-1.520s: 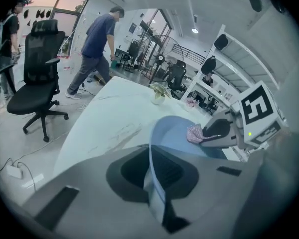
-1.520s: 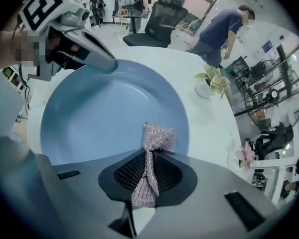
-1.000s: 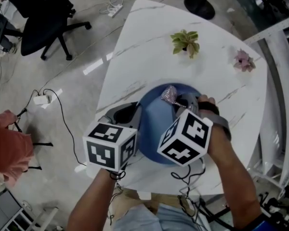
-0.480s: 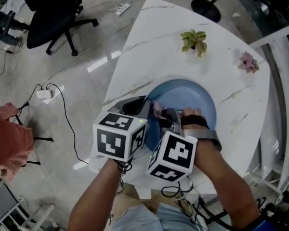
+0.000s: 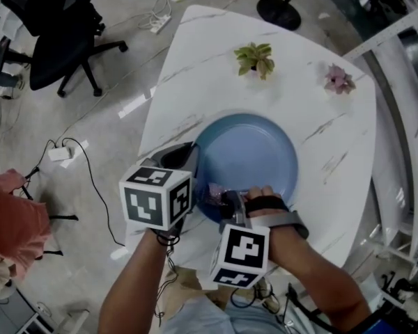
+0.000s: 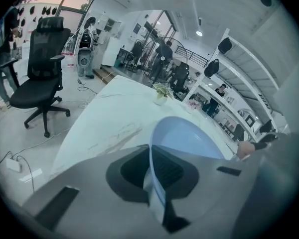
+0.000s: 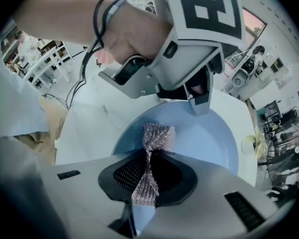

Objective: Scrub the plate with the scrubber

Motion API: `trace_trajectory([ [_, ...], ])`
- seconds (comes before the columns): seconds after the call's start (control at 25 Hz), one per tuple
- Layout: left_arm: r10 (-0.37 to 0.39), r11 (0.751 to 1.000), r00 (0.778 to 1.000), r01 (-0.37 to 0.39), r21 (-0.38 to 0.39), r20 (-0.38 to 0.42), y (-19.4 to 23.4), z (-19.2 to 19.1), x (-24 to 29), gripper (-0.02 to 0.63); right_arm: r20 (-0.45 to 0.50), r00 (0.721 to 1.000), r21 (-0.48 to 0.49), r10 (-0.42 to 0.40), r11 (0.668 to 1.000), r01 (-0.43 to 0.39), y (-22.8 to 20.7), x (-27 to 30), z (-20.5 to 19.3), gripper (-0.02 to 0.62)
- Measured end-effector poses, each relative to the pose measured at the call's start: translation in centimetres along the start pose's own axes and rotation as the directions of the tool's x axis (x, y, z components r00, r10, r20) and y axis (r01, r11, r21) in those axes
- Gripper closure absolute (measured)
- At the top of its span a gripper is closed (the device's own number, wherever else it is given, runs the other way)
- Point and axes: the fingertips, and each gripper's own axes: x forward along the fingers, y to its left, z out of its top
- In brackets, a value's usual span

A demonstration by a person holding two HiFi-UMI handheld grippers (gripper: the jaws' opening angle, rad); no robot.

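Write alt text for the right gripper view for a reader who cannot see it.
The right gripper pinches a silvery mesh scrubber in its jaws, the free end over the near edge of a blue plate on a white table. Across the plate, the left gripper clamps the rim.

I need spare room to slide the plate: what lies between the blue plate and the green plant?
Nothing: in the head view, the table is bare between the blue plate and the green plant.
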Motion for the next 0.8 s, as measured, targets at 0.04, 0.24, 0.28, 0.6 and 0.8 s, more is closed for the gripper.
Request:
trace_trajectory([
  [0.04,0.0,1.0,1.0,0.0,0.001,0.0,0.0,0.0,0.0,0.591,-0.004,1.0,0.011,0.009,1.0,-0.009,0.4,-0.1,-0.4,0.531],
  [0.24,0.001,1.0,1.0,-0.001,0.004,-0.001,0.1,0.0,0.0,0.591,-0.032,0.999,0.093,0.041,0.995,-0.037,1.0,-0.6,-2.9,0.531],
  [0.28,0.0,1.0,1.0,0.0,0.004,-0.002,0.1,0.0,0.0,0.591,-0.042,0.998,0.109,0.042,0.993,-0.038,1.0,-0.7,-3.4,0.531],
  [0.6,0.0,1.0,1.0,0.0,0.013,-0.005,0.0,0.0,0.0,0.591,-0.14,0.99,0.268,0.0,0.963,0.038,-1.7,-1.1,-7.9,0.531],
  [0.8,-0.008,1.0,1.0,0.008,0.019,-0.014,-0.2,0.0,0.1,0.591,-0.191,0.981,0.358,-0.037,0.928,0.105,-5.3,-1.2,-10.6,0.531],
])
